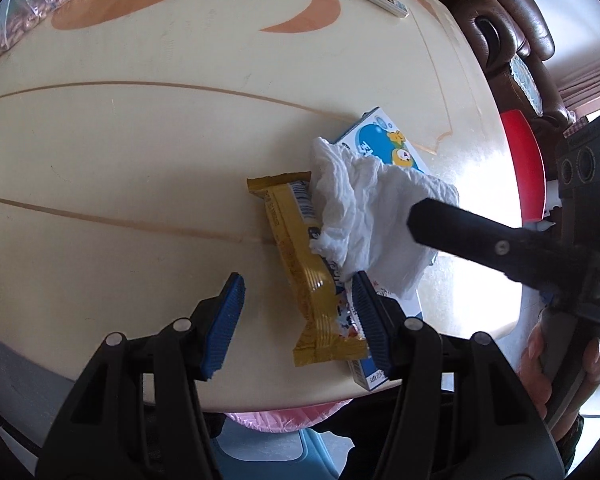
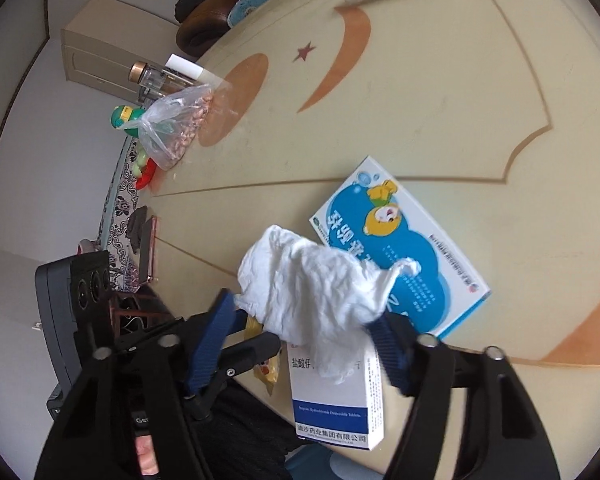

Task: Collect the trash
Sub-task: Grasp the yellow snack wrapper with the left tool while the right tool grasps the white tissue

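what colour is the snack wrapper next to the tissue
Golden yellow snack wrapper, partly under the white tissue; clearest in the left wrist view.

At frame centre lie a crumpled white tissue, a glossy yellow snack wrapper and a blue-and-white box with a yellow cartoon bear. The cream tabletop carries orange crescent and maroon star inlays in the upper frame.

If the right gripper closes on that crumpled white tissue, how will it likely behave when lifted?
The crumpled tissue looks soft and creased, so it will probably squash between the right gripper pads rather than resist. It seems very light, likely lifting without dragging the blue cartoon box beneath. Loose folds may droop or catch the yellow wrapper.
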